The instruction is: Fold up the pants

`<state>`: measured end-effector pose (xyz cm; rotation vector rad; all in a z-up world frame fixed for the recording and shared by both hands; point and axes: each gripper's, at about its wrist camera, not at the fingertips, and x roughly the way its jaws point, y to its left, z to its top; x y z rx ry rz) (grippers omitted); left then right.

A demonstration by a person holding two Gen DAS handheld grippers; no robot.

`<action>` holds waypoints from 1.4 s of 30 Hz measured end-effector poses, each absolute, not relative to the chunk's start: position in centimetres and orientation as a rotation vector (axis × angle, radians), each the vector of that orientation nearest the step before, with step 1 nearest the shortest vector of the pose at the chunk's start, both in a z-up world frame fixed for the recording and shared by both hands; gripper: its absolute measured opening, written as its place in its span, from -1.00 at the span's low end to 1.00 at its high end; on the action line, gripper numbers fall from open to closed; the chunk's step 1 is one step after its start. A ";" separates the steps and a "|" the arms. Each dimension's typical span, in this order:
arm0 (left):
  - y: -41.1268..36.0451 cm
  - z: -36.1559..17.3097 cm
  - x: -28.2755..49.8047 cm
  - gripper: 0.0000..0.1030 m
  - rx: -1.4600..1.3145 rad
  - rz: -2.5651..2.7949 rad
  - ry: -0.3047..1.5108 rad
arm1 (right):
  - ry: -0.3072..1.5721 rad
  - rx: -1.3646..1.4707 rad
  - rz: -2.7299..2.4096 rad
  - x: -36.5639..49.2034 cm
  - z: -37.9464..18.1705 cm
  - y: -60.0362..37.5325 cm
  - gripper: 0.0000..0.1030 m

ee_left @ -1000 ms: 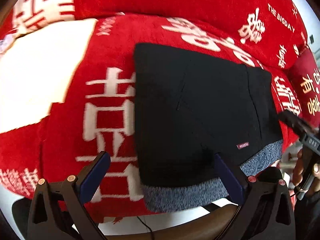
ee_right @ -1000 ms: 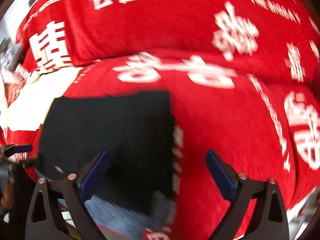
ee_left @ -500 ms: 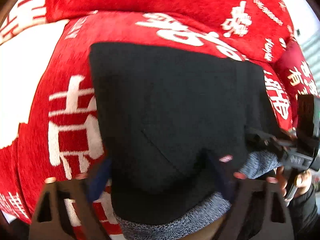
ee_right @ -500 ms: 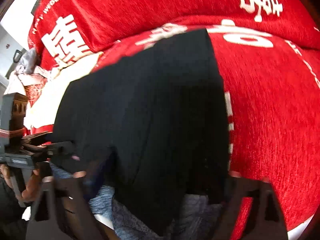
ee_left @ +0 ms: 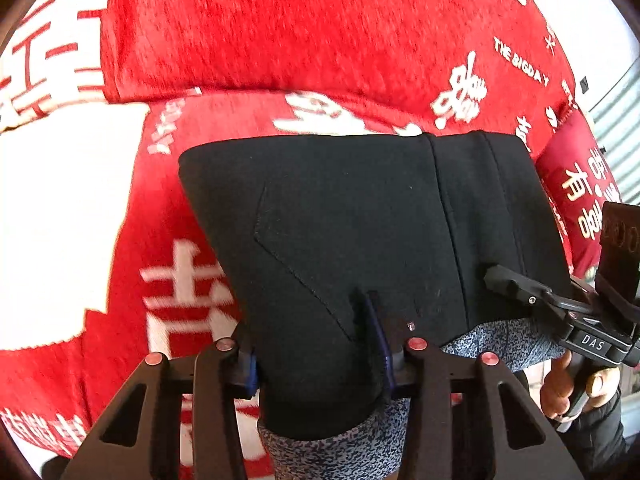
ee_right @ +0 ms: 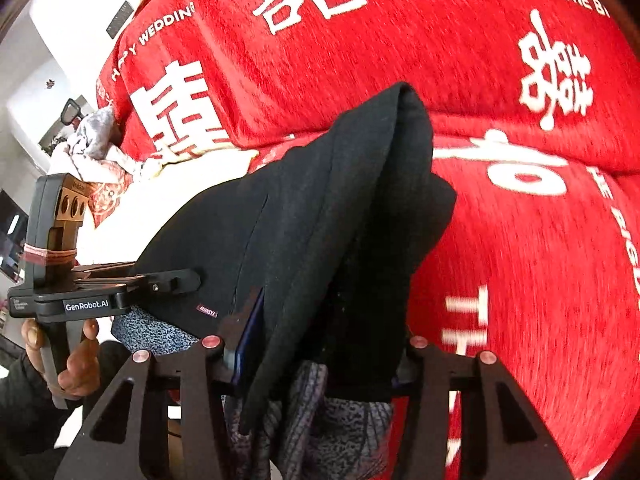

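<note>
The black pants (ee_left: 360, 220) are lying folded on the seat of a red sofa cover (ee_left: 280, 40) printed with white characters, their grey speckled hem (ee_left: 332, 452) hanging toward me over the front edge. A stitched pocket seam is running diagonally across the upper layer, and a small label (ee_right: 208, 311) is sitting near the hem.

My left gripper (ee_left: 316, 344) is closing its jaws on the near edge of the pants — black cloth is bunching between the blue pads, and the fabric is creasing where the right pad is pressing into it. My right gripper (ee_right: 316, 352) is likewise closing on the other near corner; here the cloth is rising in a peaked fold (ee_right: 404, 96) between the jaws, with several layers gathered in the gap.

Each hand is appearing in the other's view — the right hand (ee_left: 576, 388) at the lower right of the left wrist view, the left hand (ee_right: 72, 364) at the lower left of the right wrist view. A white patch of the cover (ee_left: 52, 220) is lying to the left of the pants, and crumpled pale cloth (ee_right: 96, 140) is resting at the far left end of the sofa.
</note>
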<state>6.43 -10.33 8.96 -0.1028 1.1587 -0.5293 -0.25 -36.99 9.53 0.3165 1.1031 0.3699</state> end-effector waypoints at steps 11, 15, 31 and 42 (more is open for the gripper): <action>-8.0 10.5 10.6 -0.14 -0.114 -0.474 1.144 | 1.072 0.324 0.395 4.8 10.8 -34.7 0.02; -8.0 8.7 11.7 -0.14 -0.114 -0.466 1.182 | 1.097 0.328 0.387 5.8 9.6 -34.2 0.02; -7.2 4.5 12.3 0.26 -0.148 -0.435 1.253 | 1.255 0.509 0.296 6.3 2.3 -37.8 0.34; -7.0 9.3 7.2 0.26 -0.217 -0.590 1.116 | 0.998 0.179 0.423 0.2 10.8 -33.6 0.46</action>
